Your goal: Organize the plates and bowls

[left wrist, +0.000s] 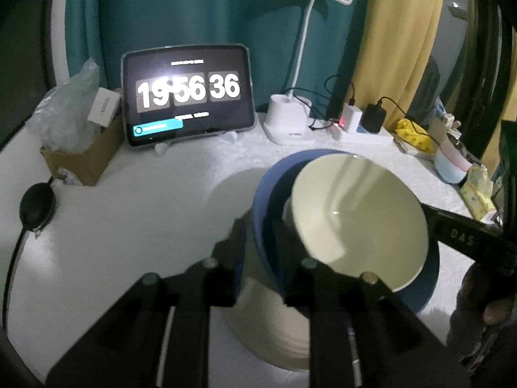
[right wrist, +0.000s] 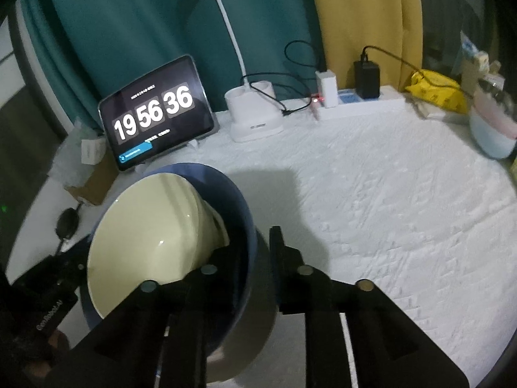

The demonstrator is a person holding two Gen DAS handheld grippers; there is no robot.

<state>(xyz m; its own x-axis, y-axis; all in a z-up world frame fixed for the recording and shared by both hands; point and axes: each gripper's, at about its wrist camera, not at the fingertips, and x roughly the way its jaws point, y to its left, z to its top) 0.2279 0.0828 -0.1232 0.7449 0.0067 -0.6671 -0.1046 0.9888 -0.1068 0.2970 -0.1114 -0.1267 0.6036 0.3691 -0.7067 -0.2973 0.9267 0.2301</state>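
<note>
While angled downward, both grippers [left wrist: 258, 236] [right wrist: 255, 252] straddle blue bowl [left wrist: 261, 194] rim

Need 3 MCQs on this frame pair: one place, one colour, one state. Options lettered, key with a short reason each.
1. Where does the cream bowl sit?
A. Inside the blue bowl
B. On the tablet
C. In the cardboard box

2. What colour is the curtain right behind the tablet?
A. Red
B. Teal
C. White

3. How does the cream bowl lie?
A. Upside down
B. Level and upright
C. Tilted, leaning on the blue bowl's wall

Key:
1 A: both wrist views show the cream bowl nested within the blue rim.
2 B: a teal curtain hangs behind the clock screen; the yellow one hangs further right.
3 C: its opening faces sideways and up, its base resting against the blue wall.
</note>
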